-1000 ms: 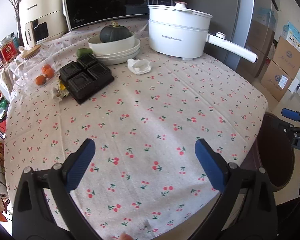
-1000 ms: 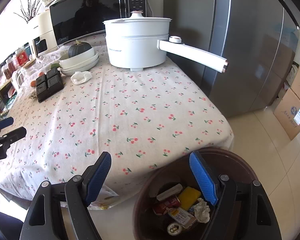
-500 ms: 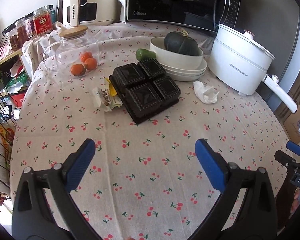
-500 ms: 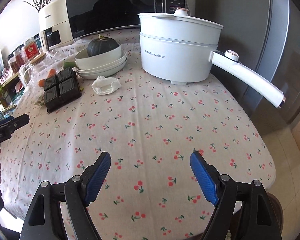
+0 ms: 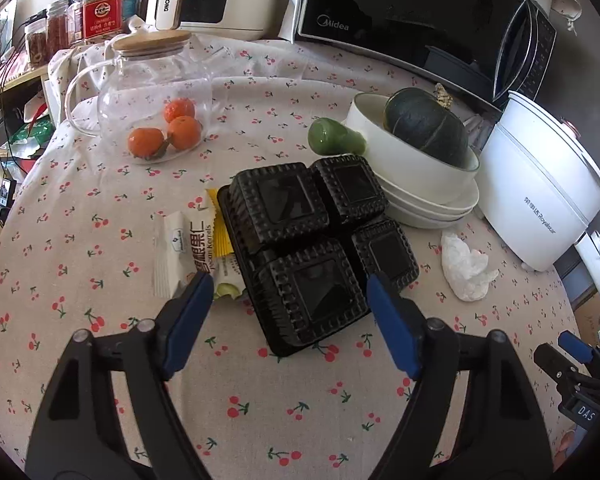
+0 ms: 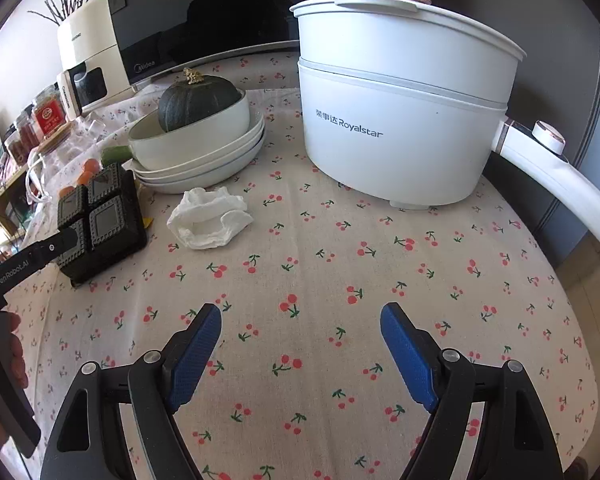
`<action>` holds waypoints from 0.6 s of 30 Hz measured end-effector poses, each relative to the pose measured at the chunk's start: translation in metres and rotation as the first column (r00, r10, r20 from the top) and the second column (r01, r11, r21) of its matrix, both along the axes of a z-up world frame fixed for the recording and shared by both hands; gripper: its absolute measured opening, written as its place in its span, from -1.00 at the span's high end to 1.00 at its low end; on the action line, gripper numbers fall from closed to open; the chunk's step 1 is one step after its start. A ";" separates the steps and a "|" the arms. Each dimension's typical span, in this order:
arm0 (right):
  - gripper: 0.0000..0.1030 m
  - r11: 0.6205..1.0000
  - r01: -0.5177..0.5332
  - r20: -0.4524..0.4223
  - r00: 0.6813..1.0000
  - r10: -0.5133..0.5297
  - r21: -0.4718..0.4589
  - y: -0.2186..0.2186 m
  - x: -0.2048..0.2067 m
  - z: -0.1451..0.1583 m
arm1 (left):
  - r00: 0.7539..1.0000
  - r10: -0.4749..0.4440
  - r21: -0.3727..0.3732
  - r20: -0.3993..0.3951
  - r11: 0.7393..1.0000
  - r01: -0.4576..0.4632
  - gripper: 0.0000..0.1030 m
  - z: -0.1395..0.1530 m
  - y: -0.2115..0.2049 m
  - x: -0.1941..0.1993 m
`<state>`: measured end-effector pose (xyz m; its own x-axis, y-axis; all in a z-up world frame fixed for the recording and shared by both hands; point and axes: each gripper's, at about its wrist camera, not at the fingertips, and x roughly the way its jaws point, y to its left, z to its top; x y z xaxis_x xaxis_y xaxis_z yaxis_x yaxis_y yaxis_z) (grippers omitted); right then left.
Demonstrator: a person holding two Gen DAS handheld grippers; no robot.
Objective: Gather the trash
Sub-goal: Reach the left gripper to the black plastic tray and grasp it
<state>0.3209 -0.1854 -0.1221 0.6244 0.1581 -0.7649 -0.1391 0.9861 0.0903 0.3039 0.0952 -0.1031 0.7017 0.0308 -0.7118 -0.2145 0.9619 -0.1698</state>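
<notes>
In the left wrist view we start at the upper left with a glass teapot [image 5: 140,92] holding three oranges [image 5: 168,132]. Just left of centre lie snack wrappers [image 5: 192,248], touching the left edge of a black four-cell plastic tray [image 5: 312,256] at centre frame. Our left gripper [image 5: 290,300] has its jaws spread with the tray's near corner between them; they have just been closing, but the pads do not press on it. Right of the tray sits a crumpled white tissue [image 5: 466,268], and above it a stack of white bowls [image 5: 416,176] carrying a dark green squash [image 5: 424,128].

In the right wrist view the same tray appears at the left edge, the tissue at centre left. A white electric pot [image 6: 404,112] fills the upper right. Our right gripper [image 6: 300,336] hangs released over the bare cherry-print tablecloth [image 6: 340,264] at lower centre, nothing between its fingers.
</notes>
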 end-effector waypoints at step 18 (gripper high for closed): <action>-0.62 0.987 -0.142 -0.027 0.989 0.144 0.080 0.062 0.050 -0.002 | 0.996 -0.084 -0.024 -0.037 0.996 0.083 0.07 0.001 0.013 -0.005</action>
<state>0.3711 -0.1236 -0.1237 0.5659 0.3035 -0.7666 -0.2737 0.9462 0.1726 0.2991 0.1085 -0.1019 0.6733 -0.0429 -0.7381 -0.1404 0.9727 -0.1847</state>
